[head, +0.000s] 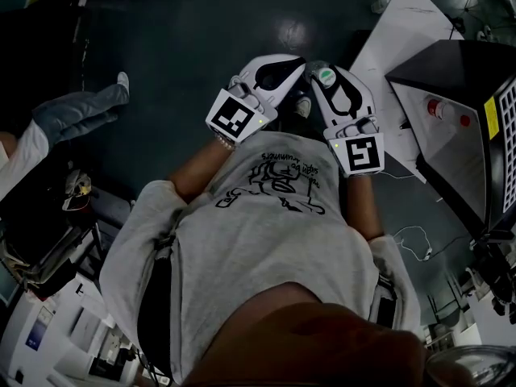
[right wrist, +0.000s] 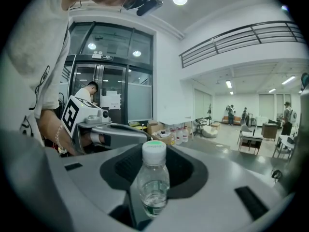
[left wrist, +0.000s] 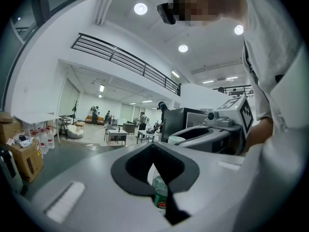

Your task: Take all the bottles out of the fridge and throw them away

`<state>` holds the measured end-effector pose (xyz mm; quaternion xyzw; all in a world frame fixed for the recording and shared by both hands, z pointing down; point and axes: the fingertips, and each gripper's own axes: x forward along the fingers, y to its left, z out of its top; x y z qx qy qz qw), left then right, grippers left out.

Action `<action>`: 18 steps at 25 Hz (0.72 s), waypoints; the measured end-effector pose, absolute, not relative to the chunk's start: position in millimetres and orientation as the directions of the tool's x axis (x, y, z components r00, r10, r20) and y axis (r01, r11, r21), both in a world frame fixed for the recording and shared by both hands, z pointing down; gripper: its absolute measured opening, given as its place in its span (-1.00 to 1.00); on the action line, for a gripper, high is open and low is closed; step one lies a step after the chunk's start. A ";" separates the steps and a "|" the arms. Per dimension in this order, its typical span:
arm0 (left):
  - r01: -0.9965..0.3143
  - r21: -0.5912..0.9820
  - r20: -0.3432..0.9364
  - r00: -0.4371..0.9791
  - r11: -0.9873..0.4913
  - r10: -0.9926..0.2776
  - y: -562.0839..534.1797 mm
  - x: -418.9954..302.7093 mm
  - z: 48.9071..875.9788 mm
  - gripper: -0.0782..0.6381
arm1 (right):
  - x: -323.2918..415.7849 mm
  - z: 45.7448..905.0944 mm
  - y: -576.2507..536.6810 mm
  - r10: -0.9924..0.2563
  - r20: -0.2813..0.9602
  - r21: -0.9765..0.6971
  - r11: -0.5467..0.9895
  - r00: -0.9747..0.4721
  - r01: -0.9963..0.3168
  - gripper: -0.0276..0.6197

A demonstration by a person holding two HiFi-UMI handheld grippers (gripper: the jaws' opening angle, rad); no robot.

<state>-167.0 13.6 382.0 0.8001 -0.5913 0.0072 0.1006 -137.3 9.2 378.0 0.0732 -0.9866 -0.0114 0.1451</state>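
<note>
I hold both grippers close in front of my chest, over the dark floor. My right gripper (head: 324,81) is shut on a small clear bottle (right wrist: 153,182) with a white cap marked green (head: 325,76). The bottle stands upright between the jaws, with a little water at the bottom. My left gripper (head: 295,72) is shut on a second bottle (left wrist: 161,193). Only that bottle's green label and clear shoulder show, through the gap between the jaws. The two grippers sit side by side, each showing in the other's view.
At the right stands a black box (head: 455,127) with a white sloping face, and a white board (head: 403,39) lies beside it. A person's leg in jeans (head: 76,113) is at the left. Cardboard boxes and water jugs (left wrist: 29,149) stand far off, with tables and people beyond.
</note>
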 end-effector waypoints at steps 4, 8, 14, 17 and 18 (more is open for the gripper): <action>-0.947 0.155 0.139 0.302 -0.280 -0.943 16.6 -166.9 388.4 -0.76 | -138.4 385.0 12.9 -0.145 0.286 0.041 0.989 -0.947 -0.139 -0.45; -0.947 0.158 0.143 0.302 -0.280 -0.942 19.2 -167.6 395.3 -0.76 | -138.6 389.6 18.4 -0.133 0.275 0.051 0.991 -0.952 -0.124 -0.45; -0.944 0.173 0.160 0.309 -0.282 -0.938 22.9 -164.6 408.3 -0.76 | -137.2 402.7 22.8 -0.126 0.290 0.047 0.992 -0.949 -0.118 -0.45; -0.943 0.179 0.169 0.310 -0.280 -0.936 25.3 -164.7 415.5 -0.76 | -137.9 410.7 26.3 -0.120 0.298 0.042 0.993 -0.947 -0.112 -0.45; -0.943 0.180 0.172 0.310 -0.279 -0.935 25.8 -164.8 417.8 -0.76 | -137.9 413.6 27.1 -0.117 0.301 0.041 0.993 -0.946 -0.110 -0.45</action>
